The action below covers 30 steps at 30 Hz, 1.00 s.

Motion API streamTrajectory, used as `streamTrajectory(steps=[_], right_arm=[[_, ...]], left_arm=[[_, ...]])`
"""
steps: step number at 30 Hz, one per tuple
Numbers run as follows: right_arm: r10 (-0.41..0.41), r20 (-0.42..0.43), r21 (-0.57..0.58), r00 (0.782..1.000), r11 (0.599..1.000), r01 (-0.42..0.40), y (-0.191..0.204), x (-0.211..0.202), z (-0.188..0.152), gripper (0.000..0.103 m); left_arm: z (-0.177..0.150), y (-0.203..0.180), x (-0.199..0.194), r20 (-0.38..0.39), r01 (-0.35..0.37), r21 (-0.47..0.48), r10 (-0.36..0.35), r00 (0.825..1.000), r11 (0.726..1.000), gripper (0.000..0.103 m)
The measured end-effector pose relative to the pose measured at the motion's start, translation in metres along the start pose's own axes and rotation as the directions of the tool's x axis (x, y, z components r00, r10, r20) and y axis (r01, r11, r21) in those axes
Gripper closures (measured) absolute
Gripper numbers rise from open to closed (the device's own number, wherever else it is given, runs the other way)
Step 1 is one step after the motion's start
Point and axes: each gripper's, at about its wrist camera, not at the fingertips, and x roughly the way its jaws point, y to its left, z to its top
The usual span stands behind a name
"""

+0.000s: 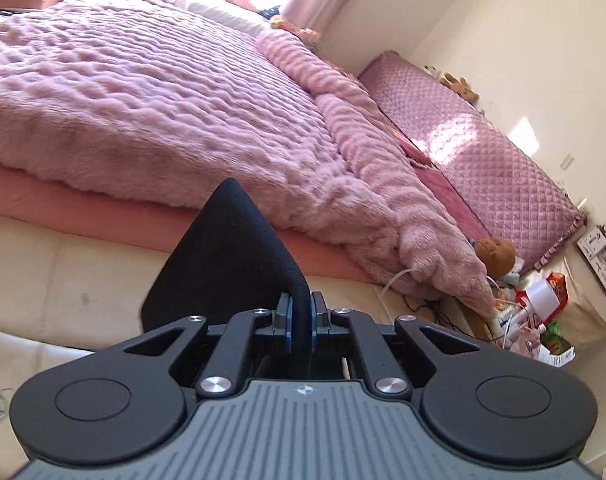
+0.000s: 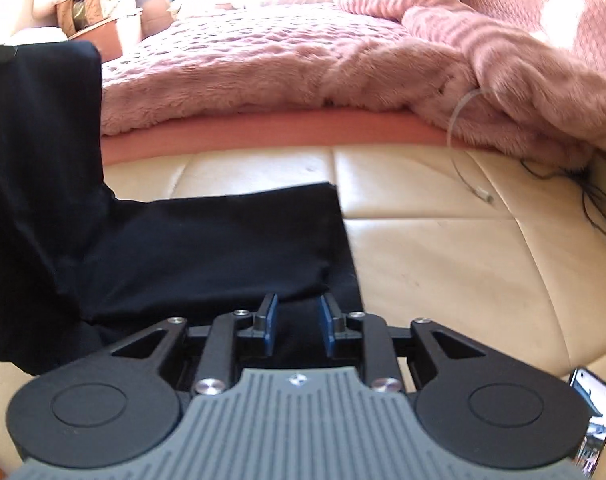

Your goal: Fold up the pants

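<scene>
Pants: black, partly laid on the cream bench, one part lifted at 9 o'clock.
Left claw: clamped on a raised fabric corner.
Right claw: parted, nothing gripped.
Progress: fold judged underway, unfinished.

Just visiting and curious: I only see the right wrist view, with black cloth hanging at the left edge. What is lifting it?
Observer: The left gripper, shut on a raised fold of the black fabric pants.
Operator: Is my gripper gripping too?
Observer: No. The right gripper is open, blue pads apart over the pants lying on the cream padded surface.
Operator: What lies beyond the fluffy pink blanket?
Observer: In the left view, a brown plush toy sits on the clutter past the blanket's corner.
</scene>
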Motion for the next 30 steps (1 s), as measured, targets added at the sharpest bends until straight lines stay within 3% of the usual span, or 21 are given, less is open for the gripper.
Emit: streamTrajectory(steps=[8,17,20,23,25,27,30], right_arm=[[0.053,0.01,0.102,0.999,0.993,-0.053,-0.022,0.012,-0.018,0.084],[0.077,0.026,0.136,0.997,0.988,-0.08,-0.024,0.02,-0.026,0.081],[0.078,0.029,0.134,0.996,0.988,-0.082,-0.023,0.022,-0.025,0.081],[0.082,0.03,0.138,0.996,0.987,-0.085,-0.024,0.022,-0.026,0.081],[0.083,0.028,0.139,0.996,0.986,-0.086,-0.024,0.021,-0.025,0.081],[0.081,0.026,0.146,0.996,0.986,-0.084,-0.025,0.017,-0.024,0.081],[0.073,0.037,0.173,0.997,0.982,-0.078,-0.031,0.004,-0.024,0.08]], left_arm=[[-0.032,-0.05,0.095,-0.12,-0.007,0.057,0.014,0.993,0.998,0.095],[-0.082,-0.068,0.18,-0.303,-0.029,0.076,0.051,0.952,0.997,0.096],[-0.089,-0.061,0.195,-0.351,-0.03,0.055,0.048,0.935,0.998,0.095],[-0.088,-0.055,0.204,-0.423,-0.009,0.028,0.02,0.906,1.0,0.092],[-0.085,-0.05,0.204,-0.456,0.022,-0.006,-0.022,0.89,1.0,0.083],[-0.082,-0.048,0.2,-0.465,0.053,-0.028,-0.06,0.883,0.998,0.082],[-0.075,-0.05,0.184,-0.45,0.092,-0.015,-0.089,0.888,0.996,0.081]])
